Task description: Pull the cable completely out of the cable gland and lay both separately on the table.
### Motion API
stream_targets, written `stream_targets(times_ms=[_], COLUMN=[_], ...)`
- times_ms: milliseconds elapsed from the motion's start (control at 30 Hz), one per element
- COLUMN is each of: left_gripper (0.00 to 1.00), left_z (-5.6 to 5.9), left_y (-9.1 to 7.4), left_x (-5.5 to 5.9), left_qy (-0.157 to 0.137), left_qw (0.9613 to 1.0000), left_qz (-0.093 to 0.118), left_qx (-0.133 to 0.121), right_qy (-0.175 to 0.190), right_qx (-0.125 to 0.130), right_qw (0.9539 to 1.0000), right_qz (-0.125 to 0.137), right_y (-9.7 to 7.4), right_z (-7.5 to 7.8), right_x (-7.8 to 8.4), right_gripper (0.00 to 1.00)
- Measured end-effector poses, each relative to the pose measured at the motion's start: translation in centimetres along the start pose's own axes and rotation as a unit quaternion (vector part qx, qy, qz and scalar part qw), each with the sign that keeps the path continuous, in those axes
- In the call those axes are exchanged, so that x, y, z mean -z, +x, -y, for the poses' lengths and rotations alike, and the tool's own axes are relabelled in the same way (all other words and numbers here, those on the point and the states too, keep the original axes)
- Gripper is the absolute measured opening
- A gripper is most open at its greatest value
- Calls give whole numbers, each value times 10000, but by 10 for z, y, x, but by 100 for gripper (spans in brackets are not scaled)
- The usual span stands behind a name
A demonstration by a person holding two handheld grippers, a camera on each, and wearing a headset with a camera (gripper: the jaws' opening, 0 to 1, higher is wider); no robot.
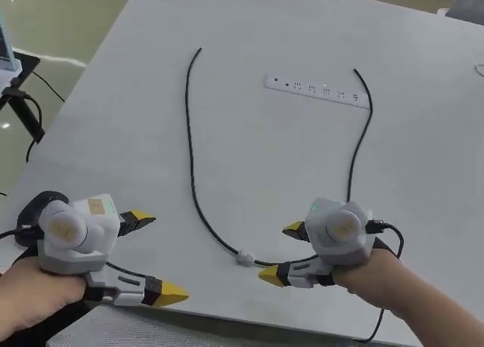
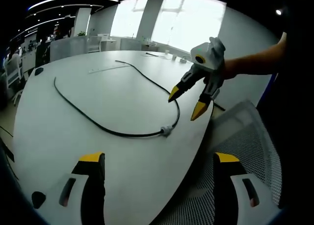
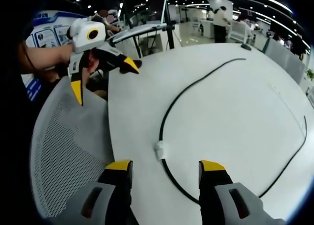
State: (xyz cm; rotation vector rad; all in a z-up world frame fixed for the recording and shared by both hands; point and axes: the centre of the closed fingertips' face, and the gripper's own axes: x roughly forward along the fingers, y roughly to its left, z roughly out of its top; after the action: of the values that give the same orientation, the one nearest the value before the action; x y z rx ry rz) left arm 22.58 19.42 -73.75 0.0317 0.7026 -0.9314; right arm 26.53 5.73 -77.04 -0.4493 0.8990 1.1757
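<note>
"How many pieces are there, and where?"

"One black cable [image 1: 190, 147] and one small white cable gland [image 1: 245, 258], both flat on the smooth white tabletop [image 1: 265, 158]. The gland is threaded on the cable, close to the near edge."

"Which way does the cable run?"

"In a long U, open toward the far side. One arm ends free at the far left. The other climbs on the right to one white power strip [image 1: 318, 90] lying crosswise. The gland sits at the bottom of the U, its long axis in line with the cable there, left to right in the head view."

"And the grippers?"

"Two, each with black, yellow-tipped fingers. The left gripper [image 1: 166, 256] is at the near left, well apart from the gland. Its fingers [image 2: 91, 171] are spread wide with nothing between them. The right gripper [image 1: 276, 252] is just to the right of the gland. Its fingers [image 3: 120, 173] are also wide apart and grip nothing, and the gland lies just ahead of the gap."

"Anything else?"

"One grey mesh chair [image 3: 64, 151] at the tabletop's near edge."
</note>
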Motion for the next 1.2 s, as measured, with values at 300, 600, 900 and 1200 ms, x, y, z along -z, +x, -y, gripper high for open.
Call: stream_targets(times_ms=[300, 600, 900, 1200], left_gripper=[91, 90, 88, 87], left_z=[-2, -2, -3, -3], left_y=[1, 3, 1, 0], left_x=[1, 2, 5, 6], left_qy=[26, 36, 14, -10], left_qw=[10000, 10000, 9999, 9999], left_qz=[-36, -69, -134, -148], left_qx=[20, -14, -11, 3], right_qy=[-144, -220, -289, -327], right_qx=[-107, -210, -317, -385], right_qw=[9995, 9984, 9971, 9961], right_qz=[-267, -487, -633, -719], right_y=[19, 35, 48, 52], right_z=[-2, -4, -6, -6], right_x=[3, 7, 9, 13], right_gripper=[41, 31, 21, 14])
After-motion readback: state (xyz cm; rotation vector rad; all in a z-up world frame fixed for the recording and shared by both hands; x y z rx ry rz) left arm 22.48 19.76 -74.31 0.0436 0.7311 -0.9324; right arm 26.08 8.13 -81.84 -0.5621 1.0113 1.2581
